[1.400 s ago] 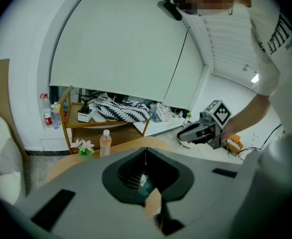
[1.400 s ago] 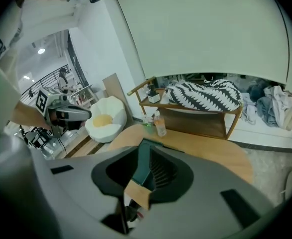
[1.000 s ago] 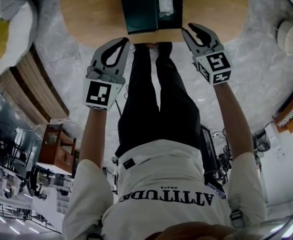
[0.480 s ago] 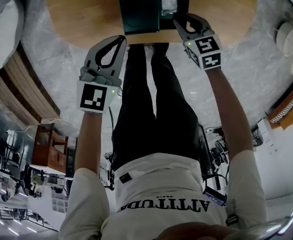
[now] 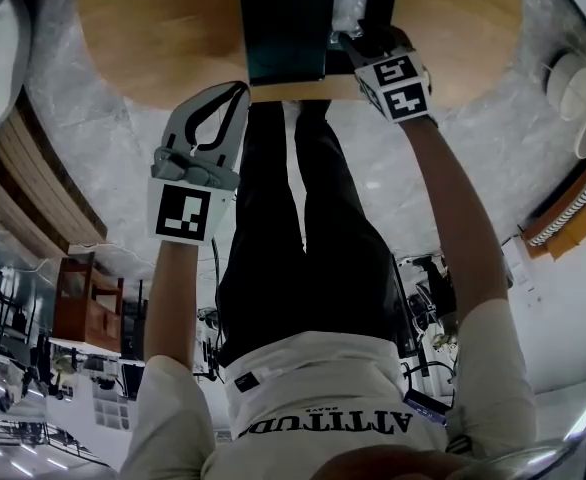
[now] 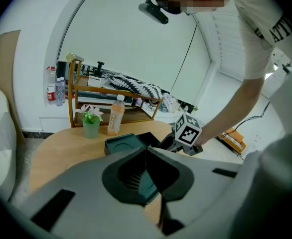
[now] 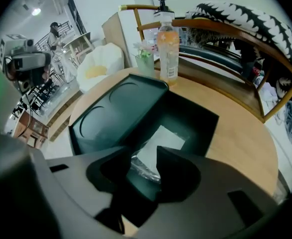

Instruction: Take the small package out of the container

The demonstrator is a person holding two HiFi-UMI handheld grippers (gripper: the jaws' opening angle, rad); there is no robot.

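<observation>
A dark green container (image 5: 278, 23) lies open on the round wooden table (image 5: 153, 28). A small clear-wrapped package (image 5: 349, 8) rests in its right compartment. My right gripper (image 5: 356, 40) points steeply down over that compartment. Its jaws have just been opening, and in the right gripper view the package (image 7: 156, 143) shows in the gap between the tips of the right gripper (image 7: 143, 156), untouched by the pads. My left gripper (image 5: 241, 90) hangs shut and empty at the table's near edge, left of the container (image 6: 123, 144).
A bottle (image 7: 167, 51) and a small green pot with a plant (image 7: 145, 59) stand on the table beyond the container. Behind the table is a wooden shelf (image 6: 81, 91). A white cushion (image 7: 98, 63) lies off to the side. The person's legs are below the table edge.
Both grippers have moved toward the table. The right one has gone from outside the container's near corner to over its open compartment, with its jaws spread wider.
</observation>
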